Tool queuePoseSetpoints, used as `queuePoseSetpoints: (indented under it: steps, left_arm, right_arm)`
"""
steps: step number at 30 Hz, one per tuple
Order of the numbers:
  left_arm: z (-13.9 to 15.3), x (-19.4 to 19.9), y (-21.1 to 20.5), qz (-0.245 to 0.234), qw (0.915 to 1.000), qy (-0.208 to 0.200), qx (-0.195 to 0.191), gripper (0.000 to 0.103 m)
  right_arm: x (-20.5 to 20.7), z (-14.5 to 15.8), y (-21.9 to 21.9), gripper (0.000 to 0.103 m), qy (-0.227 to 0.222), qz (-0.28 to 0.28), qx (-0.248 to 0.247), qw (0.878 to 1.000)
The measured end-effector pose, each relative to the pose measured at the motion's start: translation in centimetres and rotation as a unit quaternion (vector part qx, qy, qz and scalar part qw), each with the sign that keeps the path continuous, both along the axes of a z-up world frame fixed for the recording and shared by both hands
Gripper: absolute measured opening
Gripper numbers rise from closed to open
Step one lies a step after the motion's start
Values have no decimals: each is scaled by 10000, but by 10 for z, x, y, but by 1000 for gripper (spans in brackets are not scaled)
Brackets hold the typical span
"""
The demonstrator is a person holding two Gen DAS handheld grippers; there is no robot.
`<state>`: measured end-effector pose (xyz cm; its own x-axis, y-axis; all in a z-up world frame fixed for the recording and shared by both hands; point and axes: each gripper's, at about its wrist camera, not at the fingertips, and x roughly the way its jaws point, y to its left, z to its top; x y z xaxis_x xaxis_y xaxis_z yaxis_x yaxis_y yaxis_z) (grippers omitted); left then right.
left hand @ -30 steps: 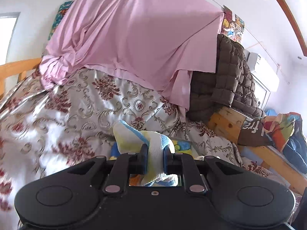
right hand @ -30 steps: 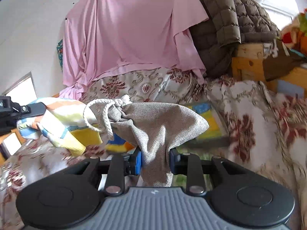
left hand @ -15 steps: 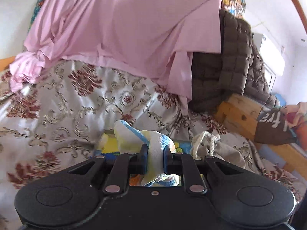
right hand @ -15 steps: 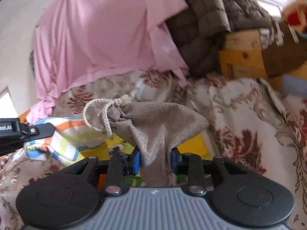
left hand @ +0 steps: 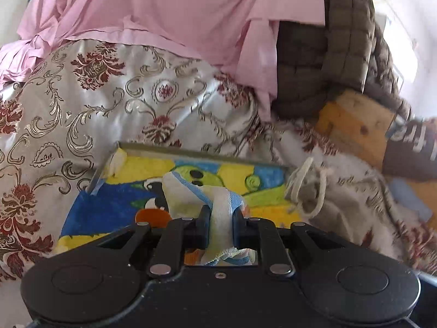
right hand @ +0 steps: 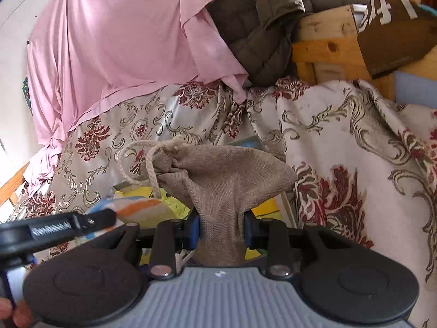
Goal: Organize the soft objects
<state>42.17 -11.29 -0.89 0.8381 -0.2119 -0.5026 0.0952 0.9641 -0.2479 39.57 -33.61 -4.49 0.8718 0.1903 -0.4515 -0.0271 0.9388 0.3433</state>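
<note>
Both soft things are in hand and being carried to the colourful mat (left hand: pixel 131 207) that lies on the floral bedspread (left hand: pixel 90 109), so the step under way looks like delivery.

The left gripper (left hand: pixel 220 218) is clamped on a striped towel (left hand: pixel 191 194), which hangs over the middle of the mat. The right gripper (right hand: pixel 221 224) holds the pinched bottom of a burlap drawstring pouch (right hand: pixel 226 175), its jaws having just eased a little wider with the cloth between them. The pouch hovers over the mat's right edge.

Next, I judge, each hand needs to lower its load onto the mat and let go, side by side, without overlap.
</note>
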Motion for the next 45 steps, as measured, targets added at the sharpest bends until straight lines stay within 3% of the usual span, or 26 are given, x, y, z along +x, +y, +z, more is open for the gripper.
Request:
queuePoseSetpoints:
  steps: [6,18,22,28,40,45]
  left_arm:
    - [-19,7,-11,1,9993,280,250,18]
    - [-29,11,-14,93,9980,531,342,24]
    - [-27,9,-12,160,9979,545,318,40]
    - [-11,-4,-7,250,9985,339,361,65]
    - [50,-80,11,625,9956,-281,641,87]
    - [61,-130,21,796,9935,-624,515,88]
  right_arm:
    - [6,-8,0,38,168,15,23,9999]
    - [7,-10,1,49,259,78,80,9996]
    - [5,-9,0,56,237,33,89,9997]
    - [-3,-1,3,70,132,31,-110,9998]
    - [-70,45,7,100,-562,55,-85,9984]
    - [-107,57,12,102,-781,130,-97,9968]
